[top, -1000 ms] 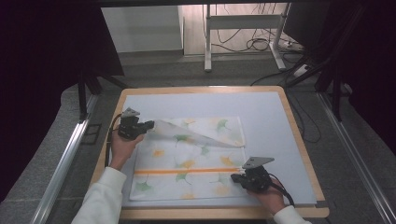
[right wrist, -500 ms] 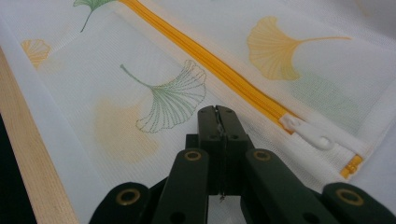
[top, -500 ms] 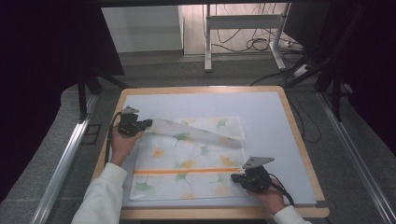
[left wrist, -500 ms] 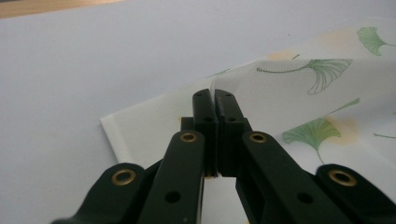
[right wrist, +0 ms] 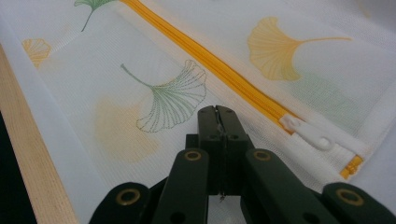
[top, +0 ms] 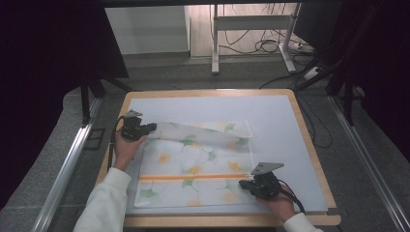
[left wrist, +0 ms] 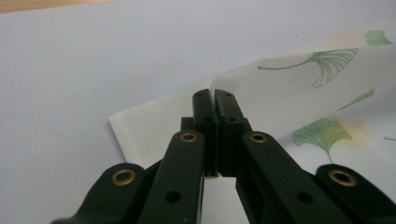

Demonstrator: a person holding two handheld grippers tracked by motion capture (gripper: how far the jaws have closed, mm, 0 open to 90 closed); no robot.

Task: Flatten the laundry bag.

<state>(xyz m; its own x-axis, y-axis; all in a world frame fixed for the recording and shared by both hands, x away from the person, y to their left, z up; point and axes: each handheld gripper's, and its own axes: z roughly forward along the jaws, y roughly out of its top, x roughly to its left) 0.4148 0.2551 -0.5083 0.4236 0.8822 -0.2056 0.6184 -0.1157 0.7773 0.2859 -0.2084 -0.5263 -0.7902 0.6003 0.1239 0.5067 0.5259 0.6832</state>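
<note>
**Both grippers pinch a ginkgo-print mesh bag on the desk**

The left gripper (left wrist: 214, 95) has its fingers (left wrist: 203, 109) clenched on the far left corner of the mesh bag (top: 196, 166), with a thin edge of white fabric pressed between the two black tips. From that grip the corner is lifted and folded over toward the right, so a band of fabric printed with a green ginkgo leaf (left wrist: 327, 65) slopes away from the fingers above the flat layer beneath. In the high view the left gripper (top: 145, 129) sits at the bag's upper left, and the folded strip runs from it to the bag's far right corner.

The right gripper (right wrist: 218, 111) has its fingers (right wrist: 229, 122) clenched too, grasping the mesh near the bag's near right corner; the fabric puckers slightly at the tips. Just beside them lies the white zipper pull (right wrist: 310, 134) at the end of the orange zipper (right wrist: 205, 58), which runs away diagonally across the bag. In the high view the right gripper (top: 245, 184) rests at the bag's right edge, close to the zipper's end.

The bag lies spread on the pale grey mat (top: 270, 113) that covers the wooden-rimmed desk (top: 309, 145), nearer the person's side. White sleeves (top: 104, 203) come in from the bottom, one hand behind each gripper.
</note>
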